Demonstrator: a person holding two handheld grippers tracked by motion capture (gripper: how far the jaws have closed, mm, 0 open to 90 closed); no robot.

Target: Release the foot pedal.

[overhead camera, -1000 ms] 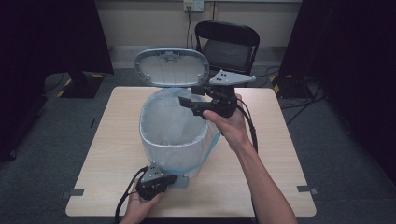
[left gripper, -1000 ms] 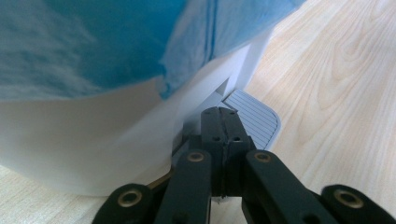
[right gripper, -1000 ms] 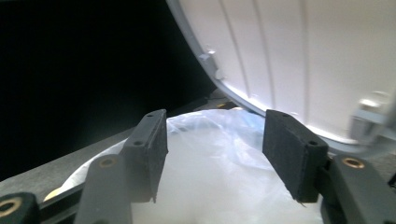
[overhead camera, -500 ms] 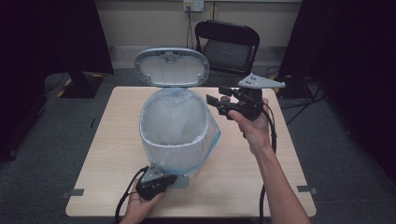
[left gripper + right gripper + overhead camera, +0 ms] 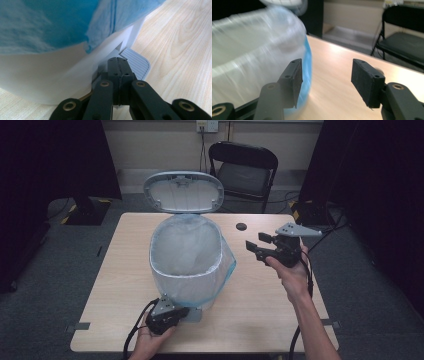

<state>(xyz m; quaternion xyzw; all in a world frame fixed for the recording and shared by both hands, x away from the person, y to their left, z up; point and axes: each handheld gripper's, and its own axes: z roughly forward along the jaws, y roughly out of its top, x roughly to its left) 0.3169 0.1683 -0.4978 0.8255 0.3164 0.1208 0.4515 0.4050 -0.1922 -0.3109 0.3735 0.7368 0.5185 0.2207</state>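
Since before, right gripper point(image 5: 254, 248), jaws spread, left bin point(image 5: 187, 255); left gripper point(image 5: 186, 312), pressed together, holds pedal point(image 5: 136, 62).

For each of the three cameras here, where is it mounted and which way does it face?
High view: above the near table edge, looking forward and down at the white pedal bin with raised lid; both forearms show.
Left gripper view: rides the left gripper, low, facing the bin's base and grey ribbed pedal.
Right gripper view: rides the right gripper, facing the blue-edged plastic bin liner and black folding chair.
All share the bin.
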